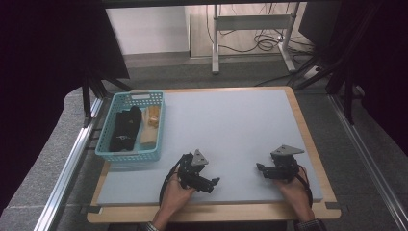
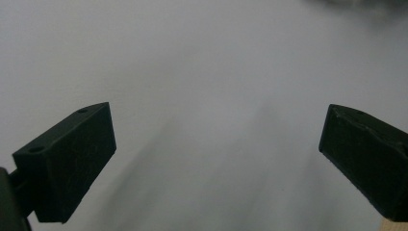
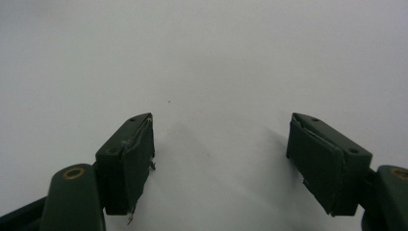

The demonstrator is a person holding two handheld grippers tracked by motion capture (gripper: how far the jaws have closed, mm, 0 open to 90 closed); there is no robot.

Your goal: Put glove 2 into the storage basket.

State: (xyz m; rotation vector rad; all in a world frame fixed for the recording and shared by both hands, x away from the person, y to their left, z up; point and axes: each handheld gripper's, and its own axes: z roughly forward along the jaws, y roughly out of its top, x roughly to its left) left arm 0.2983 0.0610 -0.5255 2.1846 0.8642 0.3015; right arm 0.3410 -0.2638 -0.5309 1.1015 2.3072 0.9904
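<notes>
Grippers rest low on our side of the grey mat [image 1: 231, 125], both well away from the blue basket [image 1: 107, 144] at its left edge. We hold the left gripper [image 1: 215, 182] nearer that basket, its jaws spread wide with nothing between them. Our right gripper [image 1: 260, 168] sits farther from the basket, jaws likewise wide apart and empty over bare mat.
</notes>
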